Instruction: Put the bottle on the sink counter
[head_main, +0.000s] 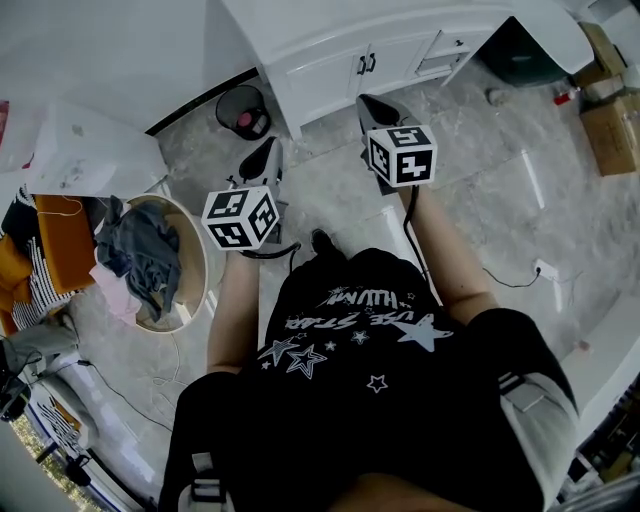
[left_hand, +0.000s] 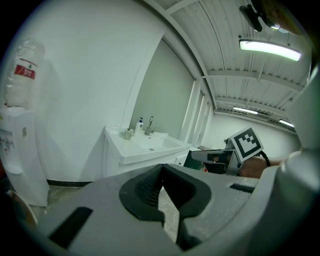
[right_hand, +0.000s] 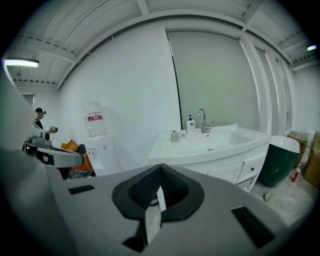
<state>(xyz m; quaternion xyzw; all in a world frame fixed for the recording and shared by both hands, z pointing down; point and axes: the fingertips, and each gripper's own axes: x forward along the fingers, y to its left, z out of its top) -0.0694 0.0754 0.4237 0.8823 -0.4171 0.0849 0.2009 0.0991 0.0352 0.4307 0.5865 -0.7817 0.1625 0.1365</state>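
Observation:
A white sink counter (right_hand: 210, 145) stands ahead against the wall, with a tap, a white pump bottle (right_hand: 190, 124) and a small jar (right_hand: 174, 135) at its back. In the left gripper view the same counter (left_hand: 142, 147) and pump bottle (left_hand: 139, 125) show further off. Both grippers are held up in front of the person, well short of the counter. My left gripper (left_hand: 162, 169) is shut with nothing in it. My right gripper (right_hand: 160, 169) is shut and empty too. In the head view the left gripper (head_main: 265, 155) and right gripper (head_main: 370, 105) point toward the cabinet (head_main: 340, 60).
A black waste bin (head_main: 243, 110) stands left of the cabinet. A round laundry basket (head_main: 190, 270) with clothes is at the left. A water dispenser (right_hand: 100, 147) is by the wall. A dark green bin (right_hand: 280, 157) and cardboard boxes (head_main: 612, 130) are at the right.

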